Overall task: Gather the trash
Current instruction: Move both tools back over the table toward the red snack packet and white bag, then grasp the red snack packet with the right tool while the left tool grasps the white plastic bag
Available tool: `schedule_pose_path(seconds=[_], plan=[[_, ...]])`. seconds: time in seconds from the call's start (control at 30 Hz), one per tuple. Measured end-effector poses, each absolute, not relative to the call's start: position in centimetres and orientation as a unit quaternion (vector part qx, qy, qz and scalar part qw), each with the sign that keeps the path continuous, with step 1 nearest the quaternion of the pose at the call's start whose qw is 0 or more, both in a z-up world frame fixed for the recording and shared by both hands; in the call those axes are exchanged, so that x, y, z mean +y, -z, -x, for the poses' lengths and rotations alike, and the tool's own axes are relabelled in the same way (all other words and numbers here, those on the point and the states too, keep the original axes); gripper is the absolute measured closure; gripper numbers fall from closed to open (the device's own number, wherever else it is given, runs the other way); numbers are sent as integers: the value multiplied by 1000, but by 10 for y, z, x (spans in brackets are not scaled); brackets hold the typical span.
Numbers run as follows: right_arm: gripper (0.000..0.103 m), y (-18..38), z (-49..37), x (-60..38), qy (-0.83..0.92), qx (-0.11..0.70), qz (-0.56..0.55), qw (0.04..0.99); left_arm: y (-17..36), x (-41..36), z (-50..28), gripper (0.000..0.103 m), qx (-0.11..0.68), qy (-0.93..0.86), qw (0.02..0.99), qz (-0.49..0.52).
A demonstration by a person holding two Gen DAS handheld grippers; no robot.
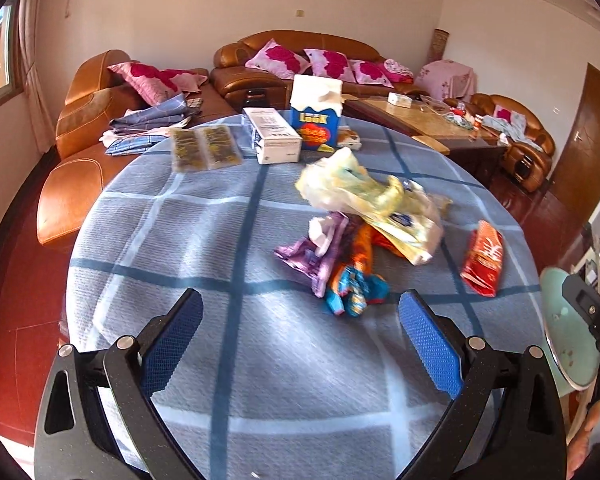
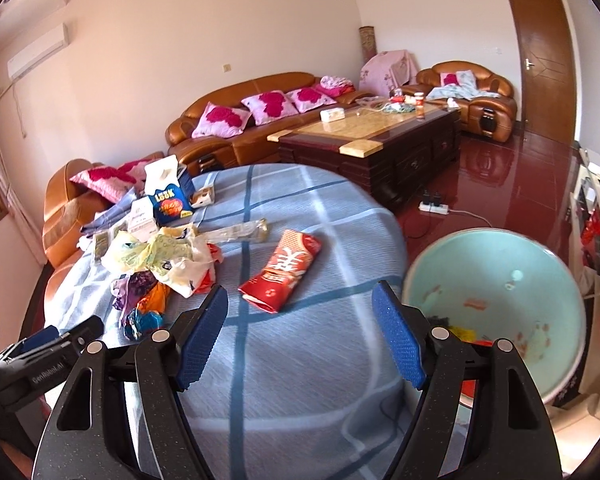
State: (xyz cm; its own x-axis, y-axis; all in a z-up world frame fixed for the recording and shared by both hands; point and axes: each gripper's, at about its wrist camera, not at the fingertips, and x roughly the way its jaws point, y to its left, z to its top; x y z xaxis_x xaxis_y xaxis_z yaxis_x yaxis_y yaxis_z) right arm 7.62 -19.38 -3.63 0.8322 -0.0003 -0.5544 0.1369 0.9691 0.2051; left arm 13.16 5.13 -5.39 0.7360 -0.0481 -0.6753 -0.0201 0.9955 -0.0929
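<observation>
Both claws — left claw [image 1: 300, 344], right claw [image 2: 300, 336] — gape empty; blue box [image 2: 171, 202] reads "LOOK".

Orange leather sofas [image 2: 236, 120], red glossy floor [image 2: 512, 176], pale walls [image 2: 220, 20].

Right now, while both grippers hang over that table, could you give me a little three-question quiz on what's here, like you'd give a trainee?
1. True or false: the red packet lies apart from the wrapper pile.
2. Where is the basin? A) on the sofa B) beside the table's edge, by the right gripper C) under the blue box
3. Fill in: the left gripper is ____ and holds nothing.

Key: 1 true; 2 B; 3 open
</observation>
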Motion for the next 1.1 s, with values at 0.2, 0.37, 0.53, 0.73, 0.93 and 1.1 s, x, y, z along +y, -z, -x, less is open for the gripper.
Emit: schedule_pose_path(seconds=[0.2, 0.37, 0.53, 0.73, 0.93, 1.1], plan=[[33, 45, -111, -182, 31, 308, -119, 943, 47, 64, -159, 6, 354, 9, 934, 51], [34, 57, -143, -181, 39, 334, -129, 933, 43, 59, -190, 6, 351, 28, 935, 43], [35, 68, -167, -180, 51, 357, -124, 925, 41, 51, -222, 7, 358, 52, 931, 50], [38, 86, -192, -177, 56, 394, -119, 909, 56, 40, -245, 18, 390, 79, 916, 57], [61, 95, -199, -177, 44, 422, -117, 898, 63, 32, -243, 38, 391, 101, 912, 63], [63, 96, -194, -178, 39, 421, -117, 899, 59, 25, -234, 52, 387, 114, 914, 51]])
